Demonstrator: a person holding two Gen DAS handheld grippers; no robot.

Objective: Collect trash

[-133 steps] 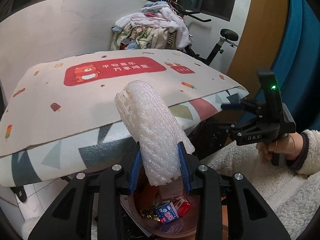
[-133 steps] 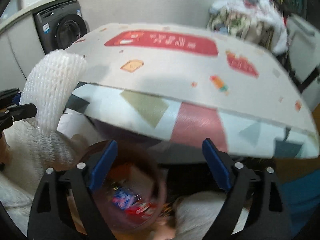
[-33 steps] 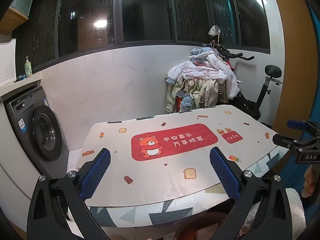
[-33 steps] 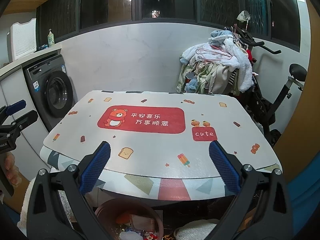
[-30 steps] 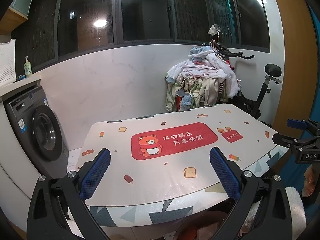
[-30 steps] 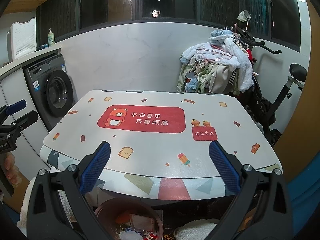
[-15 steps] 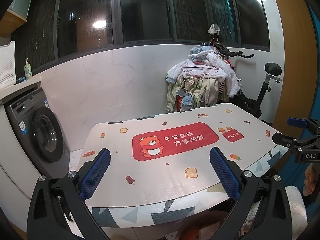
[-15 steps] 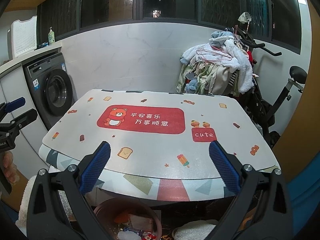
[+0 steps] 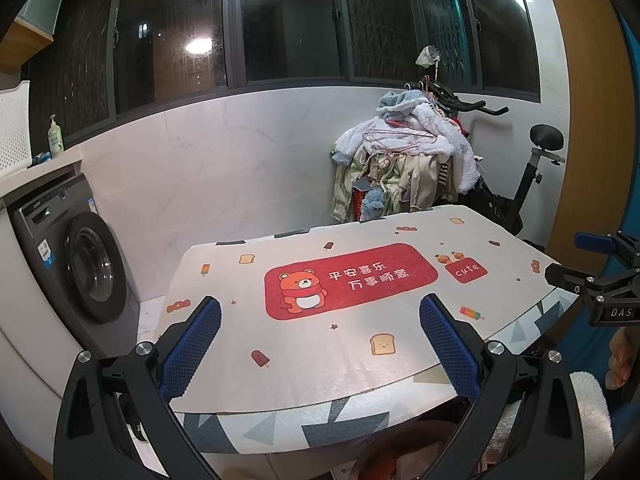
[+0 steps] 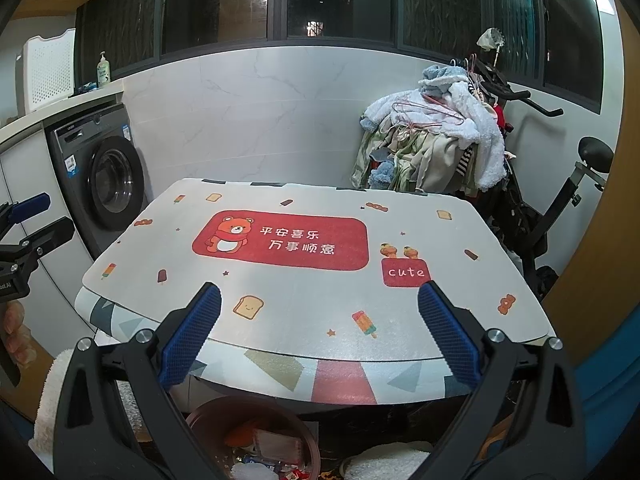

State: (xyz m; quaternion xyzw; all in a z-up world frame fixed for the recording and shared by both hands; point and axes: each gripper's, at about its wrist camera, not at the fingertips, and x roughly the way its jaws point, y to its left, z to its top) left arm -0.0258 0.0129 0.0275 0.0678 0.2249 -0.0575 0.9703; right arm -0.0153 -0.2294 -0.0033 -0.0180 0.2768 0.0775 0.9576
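My left gripper (image 9: 320, 344) is open and empty, held above the near edge of the table (image 9: 360, 364). My right gripper (image 10: 320, 332) is open and empty too, above the same edge. A brown trash bin (image 10: 208, 412) stands on the floor under the table's near edge and holds wrappers and white foam (image 10: 276, 448). Its rim also shows in the left wrist view (image 9: 384, 442). The table wears a white mat with a red bear panel (image 10: 280, 240). I see no loose trash on the mat. Each gripper shows at the edge of the other's view.
A washing machine (image 10: 108, 180) stands at the left of the table. A heap of clothes (image 10: 432, 148) on an exercise bike (image 10: 560, 200) stands behind its right corner. A tiled wall and dark windows are behind.
4.4 s ago my left gripper held a white foam net sleeve over the bin. Now both grippers are open, empty and raised over the table. In the last second little has moved.
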